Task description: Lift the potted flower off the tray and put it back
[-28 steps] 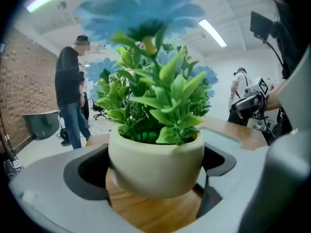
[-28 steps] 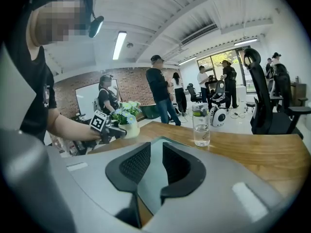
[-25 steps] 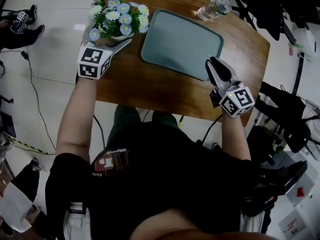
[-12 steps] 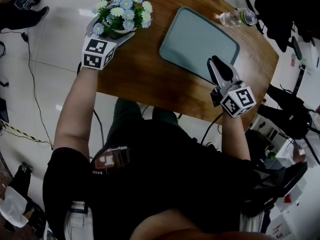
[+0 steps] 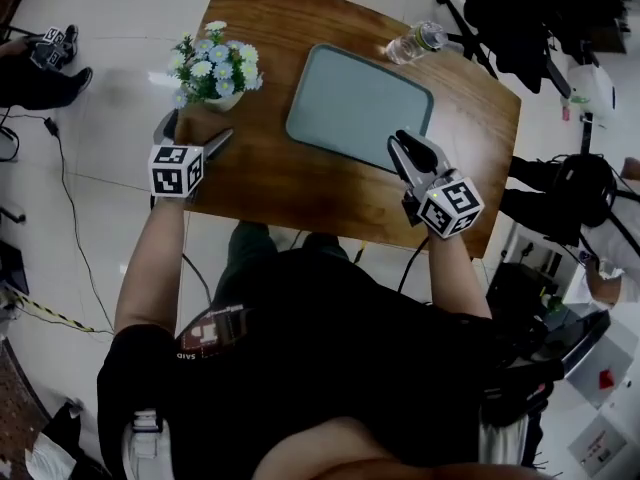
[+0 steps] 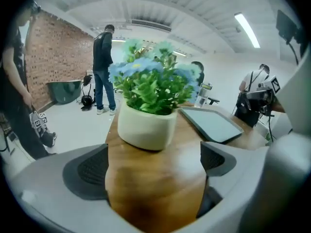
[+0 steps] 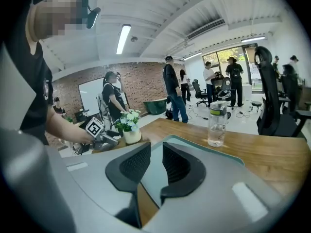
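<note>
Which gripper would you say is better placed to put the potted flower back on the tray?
Left. The left gripper is open just short of the potted flower, which stands on the table beside the tray. The right gripper, jaws nearly together, sits at the tray's near edge, farther off.

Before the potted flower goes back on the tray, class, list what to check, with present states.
1. White pot of blue and white flowers upright on the brown wooden table: ok.
2. Pot on the grey-green rectangular tray: not ok, it stands beside it.
3. Left hand-held gripper open, nothing between the jaws: ok.
4. Tray surface bare: ok.
5. Right hand-held gripper clear of tray: not ok, it hangs over the near edge.
</note>
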A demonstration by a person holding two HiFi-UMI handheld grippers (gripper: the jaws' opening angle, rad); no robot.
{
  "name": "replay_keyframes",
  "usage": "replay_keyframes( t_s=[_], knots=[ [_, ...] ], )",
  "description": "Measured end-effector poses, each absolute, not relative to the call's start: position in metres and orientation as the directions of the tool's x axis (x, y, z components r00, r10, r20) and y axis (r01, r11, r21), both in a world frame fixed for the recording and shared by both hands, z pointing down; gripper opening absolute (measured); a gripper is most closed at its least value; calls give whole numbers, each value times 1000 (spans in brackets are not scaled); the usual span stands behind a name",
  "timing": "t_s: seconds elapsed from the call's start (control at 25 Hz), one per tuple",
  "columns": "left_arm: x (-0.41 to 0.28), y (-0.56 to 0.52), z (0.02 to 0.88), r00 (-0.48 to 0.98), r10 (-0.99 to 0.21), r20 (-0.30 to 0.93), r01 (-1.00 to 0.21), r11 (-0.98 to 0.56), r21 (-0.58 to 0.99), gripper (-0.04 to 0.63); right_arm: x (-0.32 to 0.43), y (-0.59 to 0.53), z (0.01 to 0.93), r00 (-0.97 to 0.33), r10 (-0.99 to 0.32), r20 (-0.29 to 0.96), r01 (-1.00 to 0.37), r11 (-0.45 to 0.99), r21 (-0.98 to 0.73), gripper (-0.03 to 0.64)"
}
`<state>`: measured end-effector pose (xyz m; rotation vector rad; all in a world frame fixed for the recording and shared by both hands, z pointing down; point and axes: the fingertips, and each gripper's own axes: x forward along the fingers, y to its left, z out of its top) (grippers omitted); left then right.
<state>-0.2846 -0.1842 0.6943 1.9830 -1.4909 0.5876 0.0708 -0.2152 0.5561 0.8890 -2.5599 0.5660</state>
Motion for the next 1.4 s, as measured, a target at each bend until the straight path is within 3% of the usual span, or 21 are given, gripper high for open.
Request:
replay_keyframes(
  t_s=[0.16, 0.24, 0.4, 0.64, 1.04, 1.4],
  knots=[
    [-225, -137, 647, 413, -697, 586, -911, -330, 249, 575, 109, -206, 532, -712, -549, 437, -684, 682, -257, 73],
    [-182, -135, 612, 509, -701, 500, -861, -417, 292, 522, 130, -202, 517, -697, -589, 409, -708, 656, -261, 52],
    [-104, -135, 542, 654, -684, 322, -750, -534, 390, 307, 169, -181, 492, -674, -636, 376, -736, 622, -268, 17],
    [-55, -159, 470, 686, -710, 159, -697, -579, 424, 17, 201, -156, 448, -664, -686, 296, -746, 586, -316, 14],
    [-9, -171, 424, 737, -668, 101, -648, -656, 387, 0, 251, -145, 409, -629, -743, 229, -769, 551, -324, 13],
    [-37, -170, 414, 705, -702, 101, -685, -637, 353, 0, 248, -151, 408, -639, -734, 231, -765, 574, -293, 13]
  ],
)
